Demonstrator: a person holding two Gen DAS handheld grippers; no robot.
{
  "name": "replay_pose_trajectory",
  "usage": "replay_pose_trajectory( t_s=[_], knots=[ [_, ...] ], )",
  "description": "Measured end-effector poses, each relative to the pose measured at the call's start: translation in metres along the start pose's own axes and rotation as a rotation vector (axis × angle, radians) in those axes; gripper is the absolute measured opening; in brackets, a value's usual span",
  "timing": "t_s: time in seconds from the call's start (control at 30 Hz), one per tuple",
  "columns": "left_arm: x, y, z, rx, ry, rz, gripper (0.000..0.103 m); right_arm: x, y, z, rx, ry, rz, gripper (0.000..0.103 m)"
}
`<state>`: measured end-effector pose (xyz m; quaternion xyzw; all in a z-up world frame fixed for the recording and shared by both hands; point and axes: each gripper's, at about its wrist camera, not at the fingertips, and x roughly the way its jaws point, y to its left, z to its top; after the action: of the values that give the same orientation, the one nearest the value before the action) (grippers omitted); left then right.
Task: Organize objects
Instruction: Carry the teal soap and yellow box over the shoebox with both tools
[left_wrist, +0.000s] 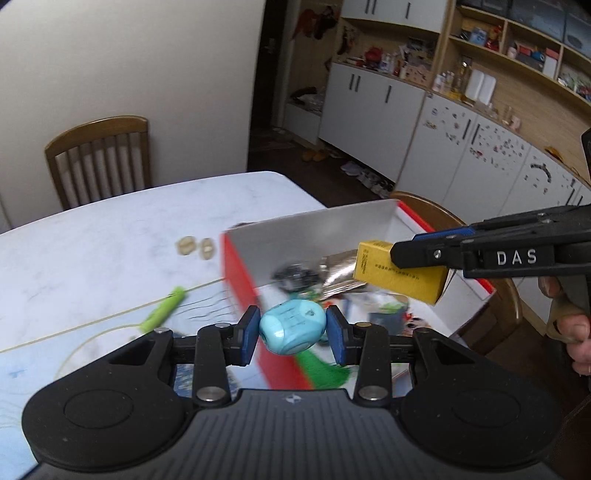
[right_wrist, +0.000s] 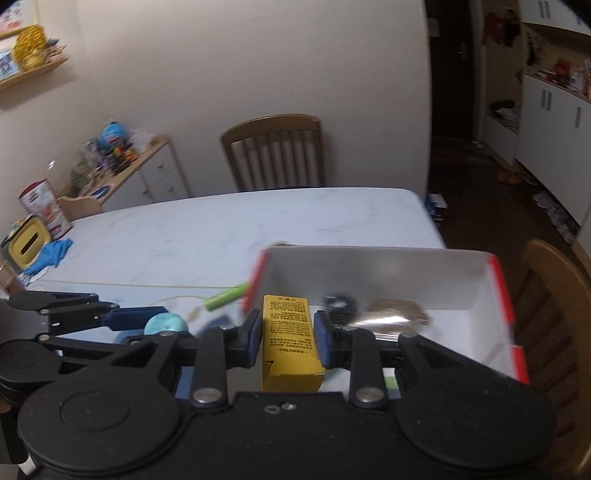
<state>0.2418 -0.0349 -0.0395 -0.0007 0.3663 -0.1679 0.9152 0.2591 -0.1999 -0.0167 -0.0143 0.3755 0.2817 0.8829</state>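
Observation:
My left gripper is shut on a turquoise egg-shaped toy and holds it above the near left edge of a red-and-white open box. My right gripper is shut on a small yellow carton and holds it over the box; it also shows in the left wrist view. Inside the box lie a black round object and a silver foil packet. A green tube lies on the table left of the box.
The white marble table carries two small beige pieces and a thin cord. A blue cloth and a yellow container sit at the table's far left. Wooden chairs stand behind and to the right.

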Motion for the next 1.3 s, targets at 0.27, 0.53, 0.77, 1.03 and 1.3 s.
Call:
replay_pose_trajectory(
  t_s=[0.27,0.53,0.77,1.03,1.3],
  knots=[
    [0.041,-0.041,0.013,0.033,0.038,-0.005,0.038,-0.011,-0.062,-0.012,0.046,-0.012,-0.069,0.028],
    [0.08,-0.066,0.02,0.063,0.089,0.012,0.038,-0.001,-0.097,-0.024,0.036,0.01,-0.098,0.028],
    [0.111,-0.077,0.019,0.081,0.145,0.026,0.038,0.023,-0.112,-0.032,0.015,0.049,-0.118,0.028],
    [0.136,-0.079,0.017,0.067,0.196,0.031,0.038,0.041,-0.109,-0.043,-0.059,0.089,-0.109,0.028],
    [0.143,-0.079,0.011,0.052,0.228,0.038,0.038,0.048,-0.106,-0.05,-0.115,0.118,-0.096,0.028]
  ],
)
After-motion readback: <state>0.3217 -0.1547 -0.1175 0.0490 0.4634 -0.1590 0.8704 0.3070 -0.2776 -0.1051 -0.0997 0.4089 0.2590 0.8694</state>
